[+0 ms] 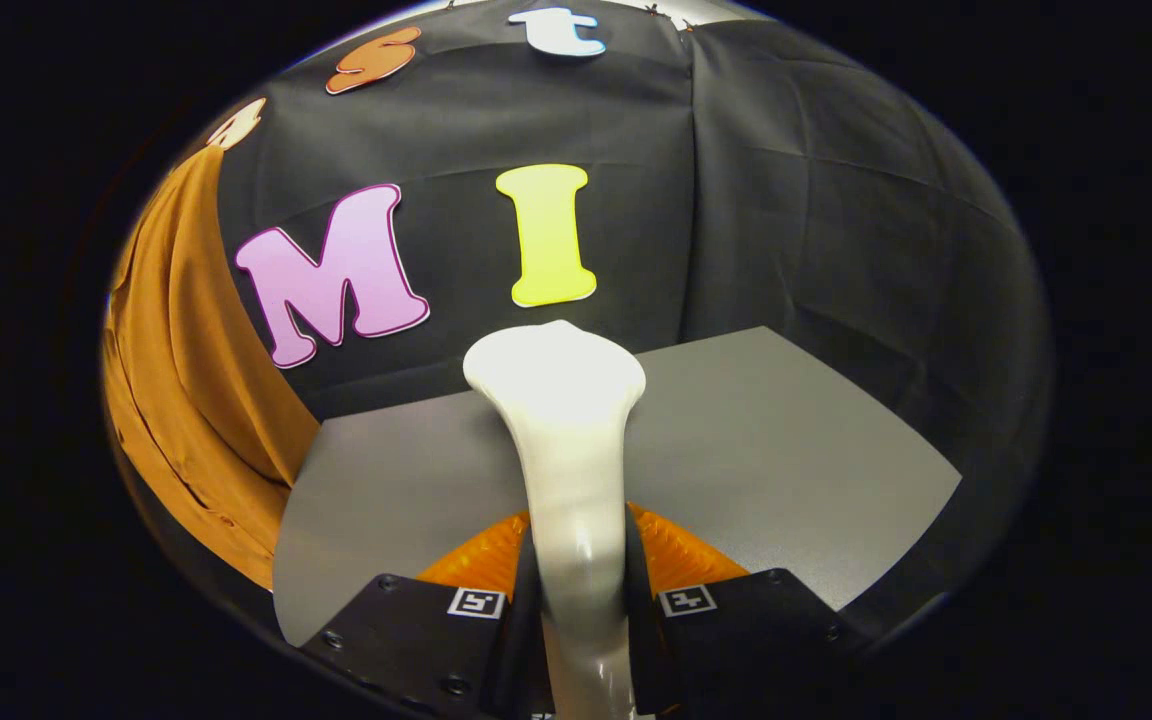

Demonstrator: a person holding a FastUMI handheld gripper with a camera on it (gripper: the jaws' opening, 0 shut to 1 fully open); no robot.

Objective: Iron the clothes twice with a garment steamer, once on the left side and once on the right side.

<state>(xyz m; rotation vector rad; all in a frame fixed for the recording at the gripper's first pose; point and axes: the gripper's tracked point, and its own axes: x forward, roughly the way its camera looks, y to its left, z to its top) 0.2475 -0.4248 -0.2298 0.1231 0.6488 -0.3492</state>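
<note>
Clothes (191, 400), an orange-brown garment, hang in folds at the left of the frame, draped down in front of the black cloth wall (816, 220) and reaching past the left corner of the desk (796, 450). The fabric's lower edge falls below the level of the desk's near left corner; whether it touches the desk there cannot be told.

To the right of it lies the grey desk, its bare top stretching across the middle of the frame to the right, with the wall behind it.

At the lower centre, the claw (581, 600) is closed on the garment steamer (566, 440), a glossy white body whose narrow handle runs up between the two fingers, both pressing on its sides. Beyond the fingers the steamer widens into a broad head, which stands over the desk's far edge at the middle of the frame, well apart from the hanging garment.
</note>
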